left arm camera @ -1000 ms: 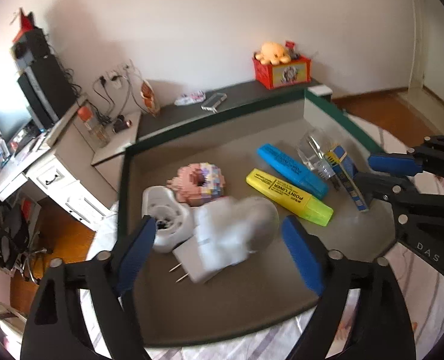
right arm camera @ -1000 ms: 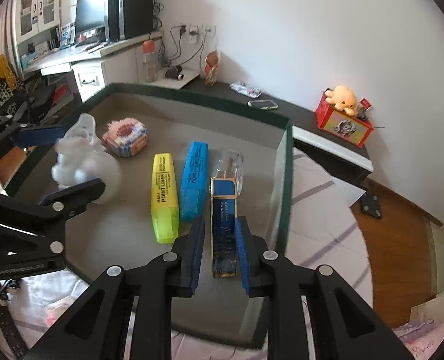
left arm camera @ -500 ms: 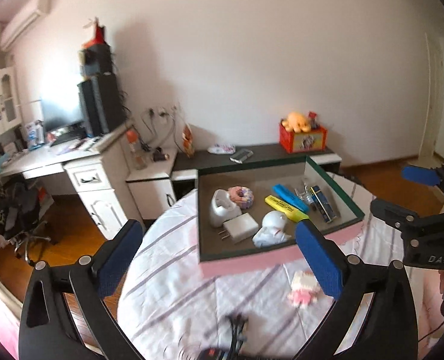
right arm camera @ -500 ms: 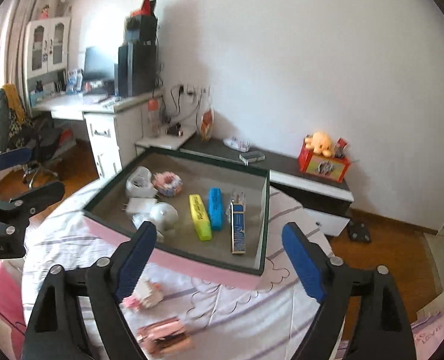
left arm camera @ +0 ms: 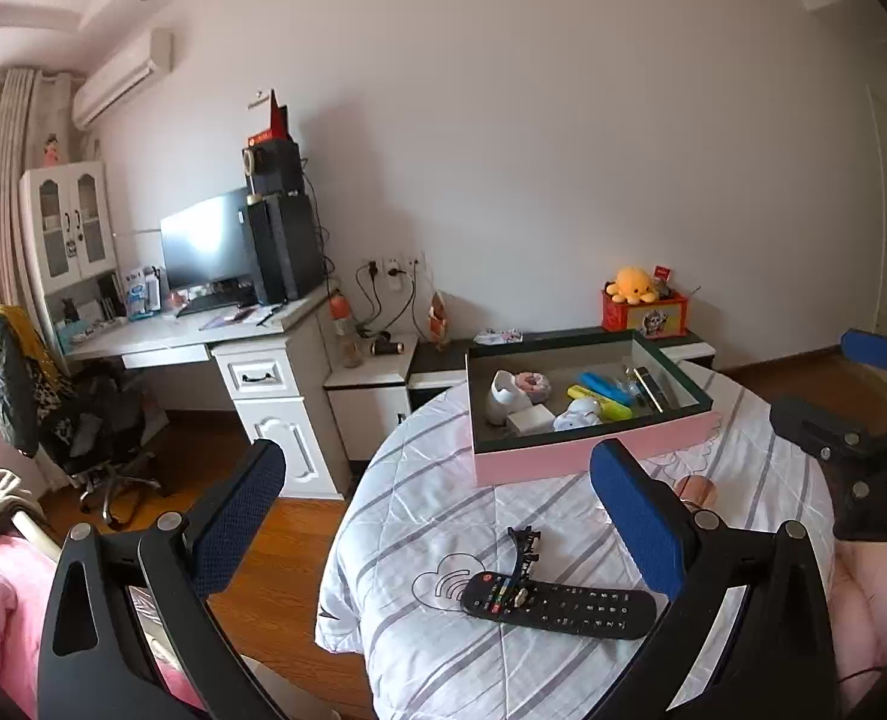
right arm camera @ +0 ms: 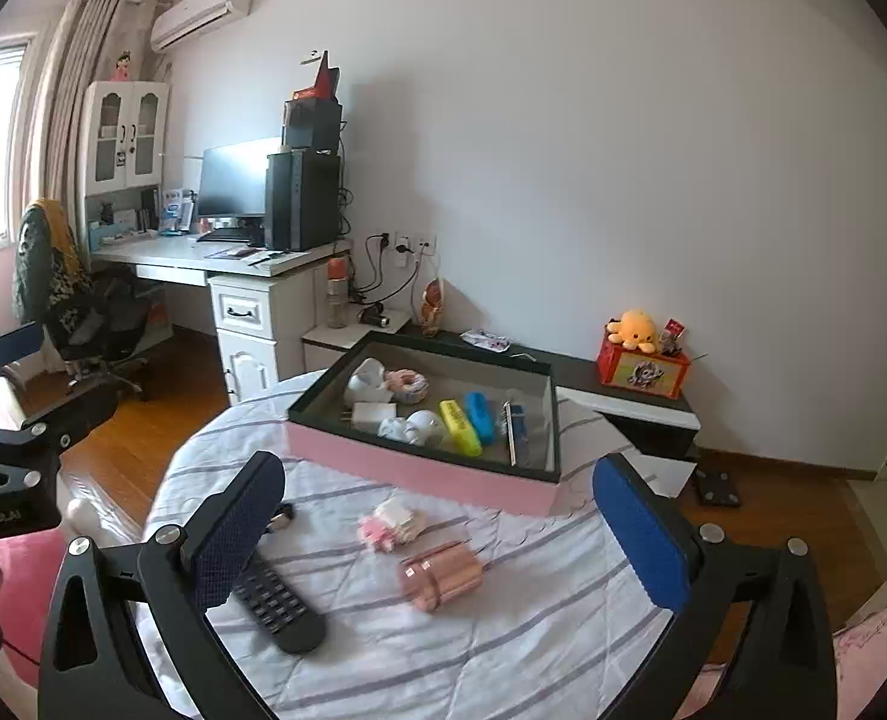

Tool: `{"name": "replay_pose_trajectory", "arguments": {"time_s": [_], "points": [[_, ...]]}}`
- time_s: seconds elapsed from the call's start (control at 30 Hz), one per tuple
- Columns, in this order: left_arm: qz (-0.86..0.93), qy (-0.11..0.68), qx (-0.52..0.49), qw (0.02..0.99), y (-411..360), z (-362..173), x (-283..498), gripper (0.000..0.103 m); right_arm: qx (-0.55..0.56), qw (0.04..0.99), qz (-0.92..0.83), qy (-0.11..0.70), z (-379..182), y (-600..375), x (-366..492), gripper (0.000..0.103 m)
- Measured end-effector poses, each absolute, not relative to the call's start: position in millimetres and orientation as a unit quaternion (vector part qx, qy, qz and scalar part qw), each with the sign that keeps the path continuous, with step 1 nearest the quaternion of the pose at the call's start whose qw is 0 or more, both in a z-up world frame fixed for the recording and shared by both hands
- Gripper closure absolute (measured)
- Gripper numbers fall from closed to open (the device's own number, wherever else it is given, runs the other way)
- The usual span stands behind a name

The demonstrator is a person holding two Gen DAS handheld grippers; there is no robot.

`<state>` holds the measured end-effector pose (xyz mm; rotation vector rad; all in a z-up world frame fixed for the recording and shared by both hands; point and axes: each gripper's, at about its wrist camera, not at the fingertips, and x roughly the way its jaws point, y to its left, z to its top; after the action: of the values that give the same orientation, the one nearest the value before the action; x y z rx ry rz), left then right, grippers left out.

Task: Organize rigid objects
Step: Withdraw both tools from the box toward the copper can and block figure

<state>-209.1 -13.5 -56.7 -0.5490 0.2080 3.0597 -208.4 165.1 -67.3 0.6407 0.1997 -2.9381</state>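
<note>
Both the left gripper (left arm camera: 437, 516) and right gripper (right arm camera: 437, 531) hover spread and empty short of the pink-sided tray (right arm camera: 419, 468), likely choosing between the black remote control (right arm camera: 275, 600) and copper-coloured cylinder (right arm camera: 443, 576) before it

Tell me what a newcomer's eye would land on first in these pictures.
First, the pink-sided tray at the far side of the round table, holding a yellow highlighter beside a blue highlighter. Nearer, loose on the striped cloth, lie a black remote and a copper-coloured cylinder. Both the left gripper and the right gripper stand wide open, empty.
</note>
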Motion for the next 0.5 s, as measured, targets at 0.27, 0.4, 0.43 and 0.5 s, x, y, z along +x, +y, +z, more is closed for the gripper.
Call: {"name": "replay_pose_trajectory", "arguments": {"time_s": [0.27,0.4,0.43,0.5], "points": [[0.981,0.065,-0.179,0.018,-14,-59,-195,0.0,0.218,0.056,-0.972,0.061,-69,167,-190,0.0],[0.98,0.067,-0.185,0.026,-12,-61,-193,0.0,0.225,0.052,-0.971,0.058,-73,169,-186,0.0],[0.98,0.067,-0.184,0.028,-11,-62,-193,0.0,0.227,0.052,-0.971,0.057,-73,171,-185,0.0],[0.979,0.071,-0.188,0.031,-9,-64,-194,0.0,0.229,0.05,-0.97,0.056,-74,172,-185,0.0]]}}
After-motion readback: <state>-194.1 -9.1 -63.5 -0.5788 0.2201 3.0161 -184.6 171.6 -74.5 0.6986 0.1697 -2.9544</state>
